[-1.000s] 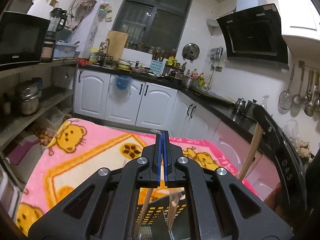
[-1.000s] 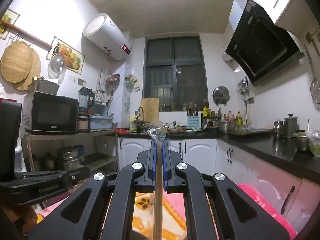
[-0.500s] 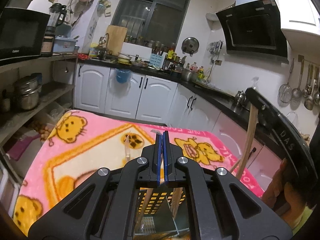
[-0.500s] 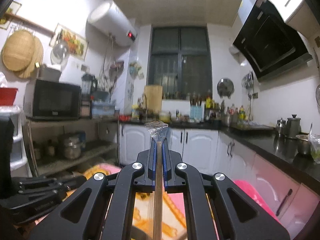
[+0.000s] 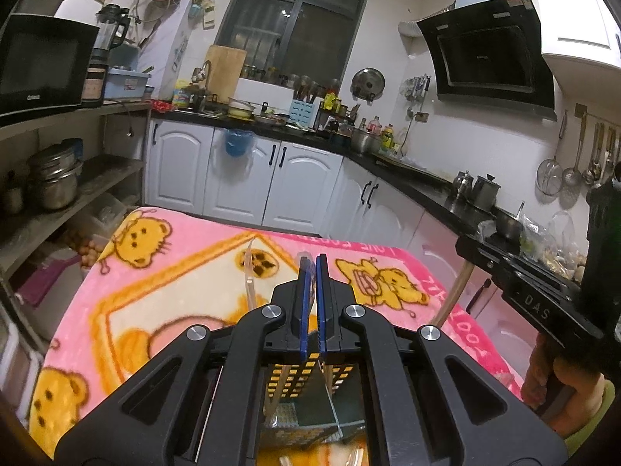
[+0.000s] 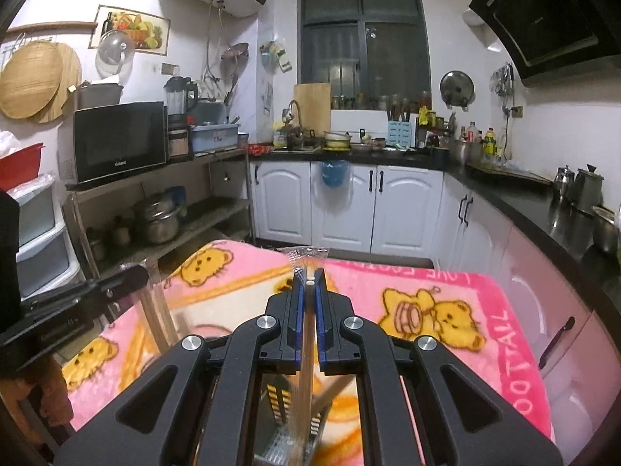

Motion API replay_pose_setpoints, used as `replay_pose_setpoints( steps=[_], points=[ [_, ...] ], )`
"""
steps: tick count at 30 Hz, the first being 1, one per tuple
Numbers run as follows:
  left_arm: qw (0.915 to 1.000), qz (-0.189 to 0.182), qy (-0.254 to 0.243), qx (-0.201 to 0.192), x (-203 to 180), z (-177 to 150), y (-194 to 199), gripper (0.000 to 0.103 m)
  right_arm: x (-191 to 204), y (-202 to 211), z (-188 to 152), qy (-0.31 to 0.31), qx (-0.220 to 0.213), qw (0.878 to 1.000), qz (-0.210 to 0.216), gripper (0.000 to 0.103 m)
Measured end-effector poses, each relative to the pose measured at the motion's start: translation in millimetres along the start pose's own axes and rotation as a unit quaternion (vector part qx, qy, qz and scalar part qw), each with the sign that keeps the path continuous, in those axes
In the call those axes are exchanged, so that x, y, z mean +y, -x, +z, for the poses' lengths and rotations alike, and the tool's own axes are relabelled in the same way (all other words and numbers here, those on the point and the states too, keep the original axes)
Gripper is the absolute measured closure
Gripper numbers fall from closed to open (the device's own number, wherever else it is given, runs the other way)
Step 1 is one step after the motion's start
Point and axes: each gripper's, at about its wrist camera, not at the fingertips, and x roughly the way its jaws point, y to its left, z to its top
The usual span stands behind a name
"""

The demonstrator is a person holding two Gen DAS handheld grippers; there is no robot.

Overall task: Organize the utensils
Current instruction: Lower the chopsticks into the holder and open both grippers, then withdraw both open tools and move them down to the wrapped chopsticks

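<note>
Gripping wrapped chopsticks (image 6: pixel 308 283), right claw (image 6: pixel 309 272) | left claw (image 5: pixel 310 262) closed, empty | blanket (image 6: pixel 508 334) reads "OOTALL"

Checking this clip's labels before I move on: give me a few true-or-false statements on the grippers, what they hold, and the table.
1. The right gripper is shut on wrapped chopsticks. True.
2. The left gripper stands wide open. False: it is shut.
3. A pink blanket with yellow bears covers the table. True.
4. The table blanket is plain blue. False: it is pink with yellow bears.
5. A perforated utensil holder sits below the left fingers. True.
</note>
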Motion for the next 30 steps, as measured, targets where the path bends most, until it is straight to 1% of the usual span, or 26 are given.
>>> replay_pose_setpoints(
  steps=[3,7,9,11,12,18,20,23,28,30],
  points=[
    [1.0000,0.001,-0.002,0.002,-1,-2,3,0.103,-2,9,-6,-0.006,0.007,1.000,0.011,0.095],
    [0.9999,0.004,-0.002,0.009,0,-8,9,0.103,-5,21,-13,-0.010,0.013,1.000,0.016,0.084],
    [0.9999,0.006,-0.002,0.011,0,-10,10,0.103,-5,25,-16,-0.011,0.016,1.000,0.019,0.080],
    [0.9999,0.007,0.000,0.012,1,-12,14,0.102,-7,29,-18,-0.013,0.018,1.000,0.017,0.074],
    [0.9999,0.007,0.000,0.013,2,-11,14,0.102,-7,31,-19,-0.014,0.019,1.000,0.018,0.073],
    [0.9998,0.011,0.007,0.018,5,-15,27,0.092,-7,48,-25,-0.013,0.018,1.000,0.022,0.065],
    [0.9996,0.013,0.008,0.022,6,-17,30,0.088,-7,53,-27,-0.010,0.018,1.000,0.023,0.061],
    [0.9995,0.016,0.009,0.027,8,-21,35,0.082,-3,60,-30,-0.001,0.020,0.999,0.024,0.056],
    [0.9991,0.020,0.014,0.035,11,-28,45,0.067,3,75,-37,0.009,0.020,0.999,0.029,0.050],
    [0.9989,0.020,0.017,0.038,12,-30,49,0.063,6,80,-39,0.013,0.019,0.999,0.030,0.047]
  ],
)
